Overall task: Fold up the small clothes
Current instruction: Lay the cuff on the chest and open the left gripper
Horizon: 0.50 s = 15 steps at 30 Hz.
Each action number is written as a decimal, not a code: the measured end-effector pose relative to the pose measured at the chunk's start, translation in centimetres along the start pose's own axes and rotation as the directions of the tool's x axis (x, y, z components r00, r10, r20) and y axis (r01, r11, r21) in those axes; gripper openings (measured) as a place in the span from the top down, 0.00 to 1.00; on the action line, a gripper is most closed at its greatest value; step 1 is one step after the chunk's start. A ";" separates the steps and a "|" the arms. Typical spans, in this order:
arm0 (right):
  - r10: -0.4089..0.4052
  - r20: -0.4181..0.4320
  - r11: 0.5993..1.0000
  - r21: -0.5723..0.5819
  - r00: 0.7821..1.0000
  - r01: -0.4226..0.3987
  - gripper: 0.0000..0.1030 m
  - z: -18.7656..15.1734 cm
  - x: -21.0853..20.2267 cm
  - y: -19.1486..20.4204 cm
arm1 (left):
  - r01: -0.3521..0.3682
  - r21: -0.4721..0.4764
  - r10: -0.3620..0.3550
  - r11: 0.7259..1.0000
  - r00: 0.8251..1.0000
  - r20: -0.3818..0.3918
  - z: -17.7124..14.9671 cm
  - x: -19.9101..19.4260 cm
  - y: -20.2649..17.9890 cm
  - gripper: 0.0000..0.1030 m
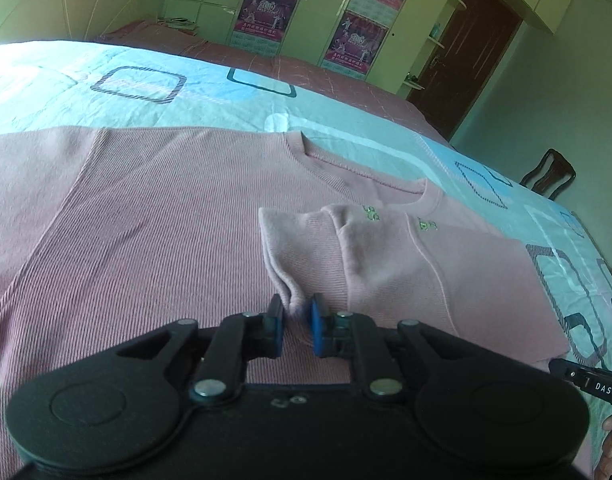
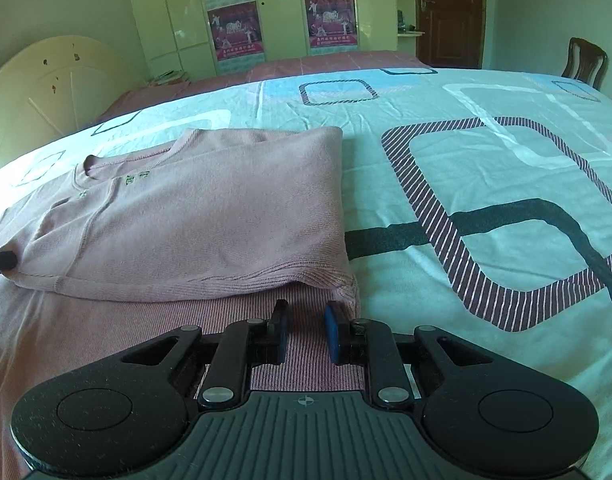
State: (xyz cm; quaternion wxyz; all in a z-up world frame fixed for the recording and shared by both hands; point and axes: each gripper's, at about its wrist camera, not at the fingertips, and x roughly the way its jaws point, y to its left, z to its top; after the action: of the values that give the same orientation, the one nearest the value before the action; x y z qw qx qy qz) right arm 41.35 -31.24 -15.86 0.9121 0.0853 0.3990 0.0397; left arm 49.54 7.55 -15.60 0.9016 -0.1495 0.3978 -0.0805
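Observation:
A pink knit sweater (image 1: 146,216) lies flat on the bed, neckline away from me. Its right side and sleeve (image 1: 386,264) are folded over onto the body. My left gripper (image 1: 297,312) is shut on the sleeve's cuff end, low over the sweater's middle. In the right wrist view the folded part (image 2: 210,216) lies on the sweater, fold edge to the right. My right gripper (image 2: 306,328) is open by a narrow gap just above the sweater's hem near its right corner, holding nothing. The left gripper's tip (image 2: 0,262) shows at the left edge.
The bed is covered by a light blue sheet (image 2: 486,184) with square patterns. A headboard (image 2: 46,88) stands at left, wardrobes with posters (image 2: 234,28) behind, a brown door (image 2: 450,12) and a wooden chair (image 2: 586,60) at right.

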 end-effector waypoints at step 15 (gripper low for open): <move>0.019 -0.004 1.000 -0.010 1.000 -0.019 0.81 2.0 0.4 -0.7 | 0.043 0.037 -0.046 0.998 0.996 0.080 1.3 0.3 0.3 0.95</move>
State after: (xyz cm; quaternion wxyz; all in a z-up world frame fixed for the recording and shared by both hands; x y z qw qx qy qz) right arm 43.13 -32.15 -14.94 0.9112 0.0844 0.4000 0.0506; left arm 50.76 7.97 -15.08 0.9174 -0.1456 0.3562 -0.1014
